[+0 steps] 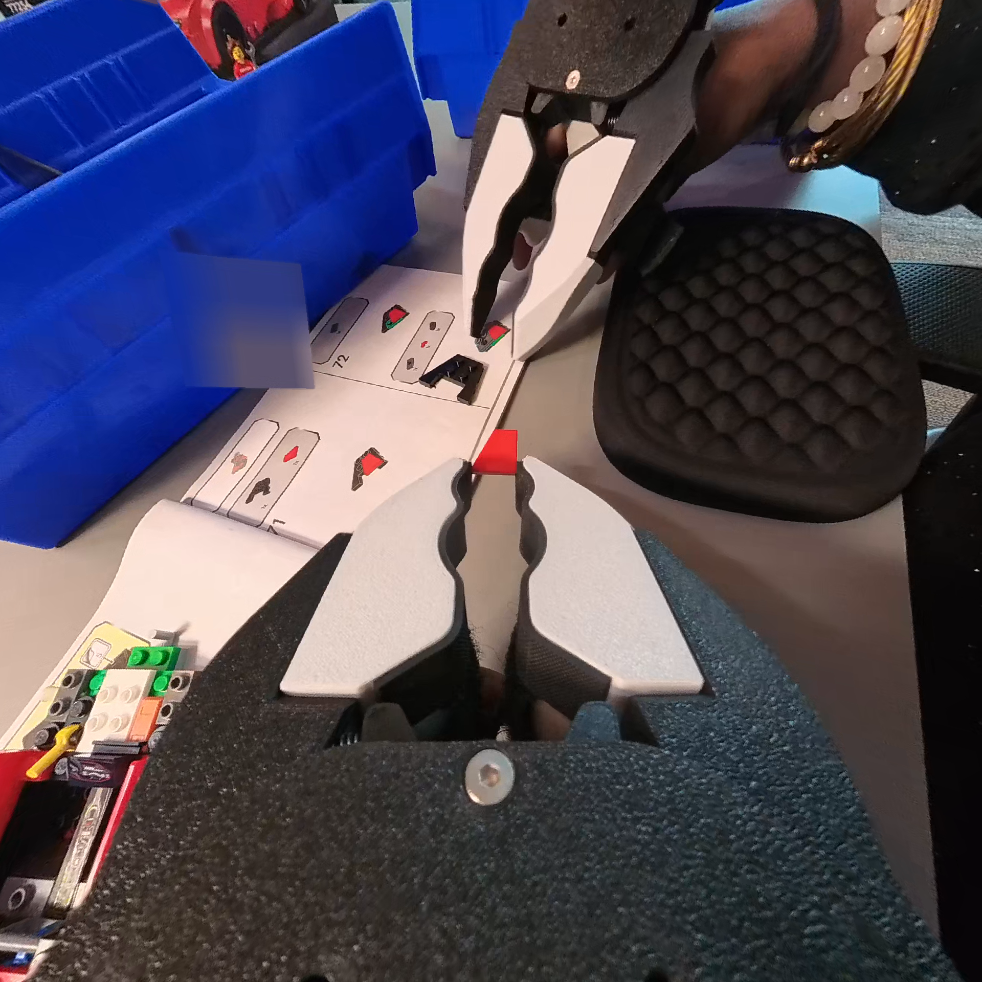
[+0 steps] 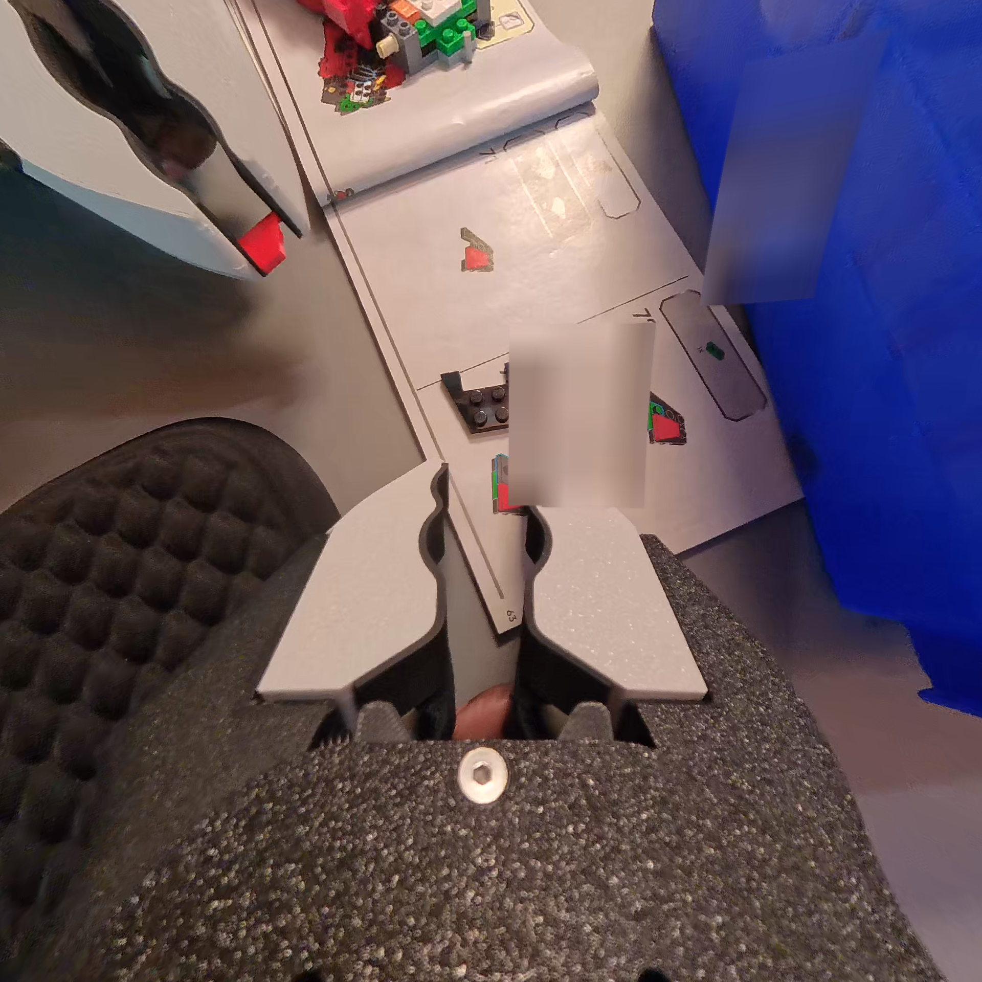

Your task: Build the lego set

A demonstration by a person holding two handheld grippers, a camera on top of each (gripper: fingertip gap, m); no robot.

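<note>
My left gripper (image 1: pixel 494 468) is shut on a small red lego piece (image 1: pixel 497 451) at its fingertips, held just above the right edge of the open instruction booklet (image 1: pixel 345 420). A black wedge plate (image 1: pixel 454 374) lies studs up on the booklet just beyond it. My right gripper (image 1: pixel 495 340) comes down from above with its tips on the page right behind the plate, open and empty. In the right wrist view the right gripper (image 2: pixel 486 494) is open over the booklet (image 2: pixel 531 239). The plate (image 2: pixel 481 404) lies just ahead, and the left gripper (image 2: pixel 265 250) holds the red piece (image 2: pixel 261 245) at upper left.
Blue bins (image 1: pixel 212 186) stand along the booklet's far side, also in the right wrist view (image 2: pixel 850 372). A partly built lego model (image 1: pixel 122 696) sits on the booklet's other end (image 2: pixel 420 32). A black quilted cushion (image 1: pixel 754 361) lies by the table edge (image 2: pixel 133 558). Across from one pair of fingers to the other is roughly 9 centimeters.
</note>
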